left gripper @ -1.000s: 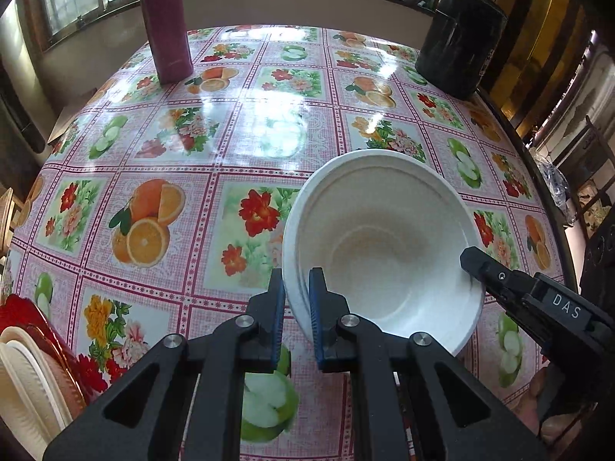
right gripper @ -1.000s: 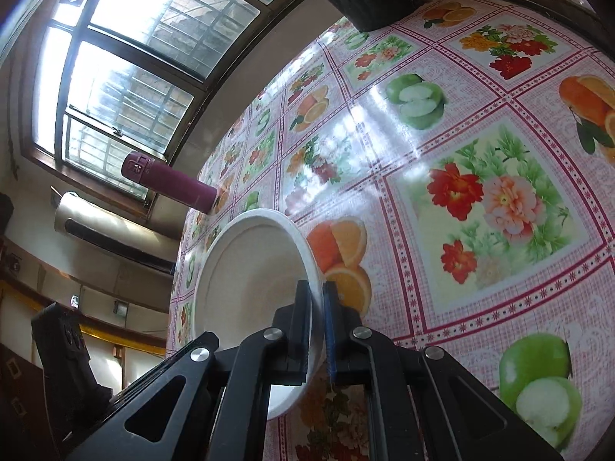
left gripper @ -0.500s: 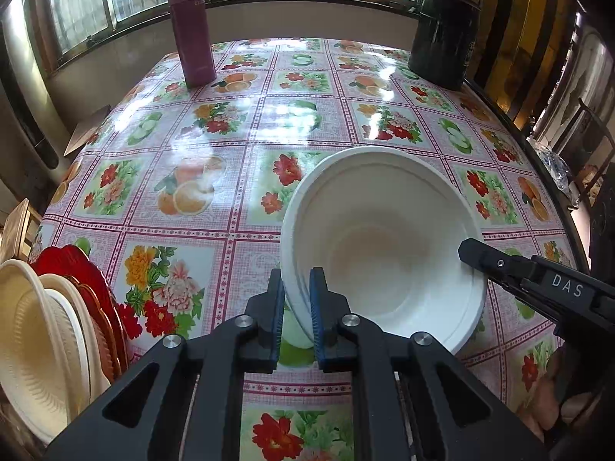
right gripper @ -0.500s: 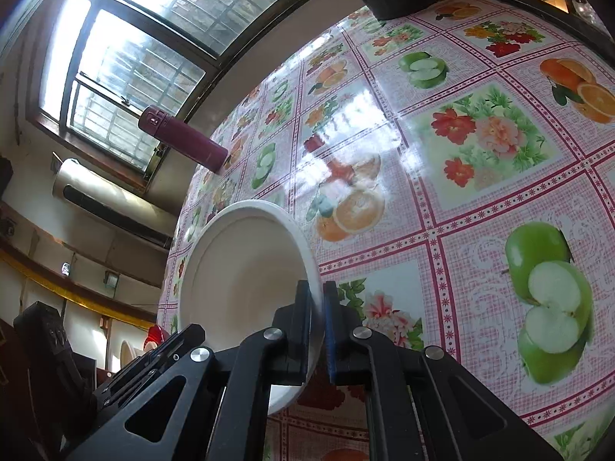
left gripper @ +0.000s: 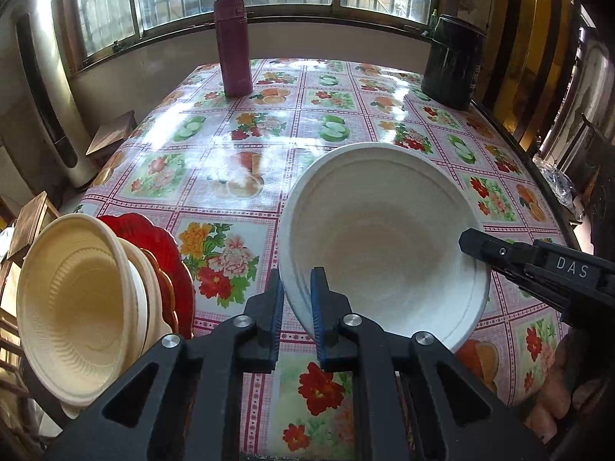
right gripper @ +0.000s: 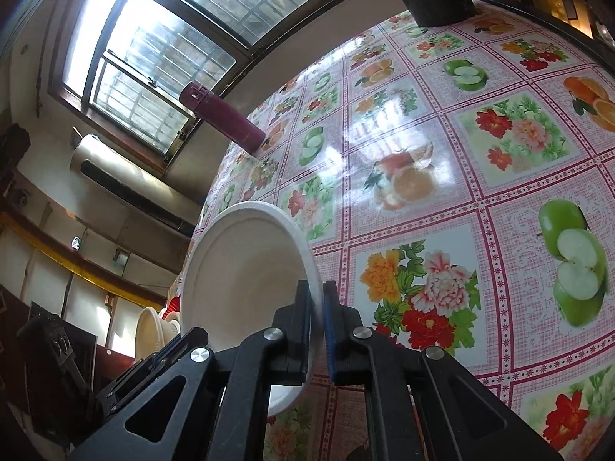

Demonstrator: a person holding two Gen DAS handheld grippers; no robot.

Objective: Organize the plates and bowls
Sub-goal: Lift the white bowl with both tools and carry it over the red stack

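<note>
A white bowl hangs tilted above the flowered tablecloth, gripped at two sides. My left gripper is shut on its near rim, and my right gripper is shut on the opposite rim of the same white bowl. The right gripper's dark finger shows at the bowl's right edge in the left wrist view. At lower left a cream bowl stands on edge in front of more cream dishes and red plates. That cream stack peeks out behind the bowl in the right wrist view.
A maroon flask stands at the far end of the table near the window, a black canister at the far right corner. The tablecloth lies open between them and the bowl. A wooden stool sits beyond the left edge.
Both grippers have carried the white bowl back toward the near end of the table and leftward. The upright stack of cream bowls and red plates has come into view at lower left.
</note>
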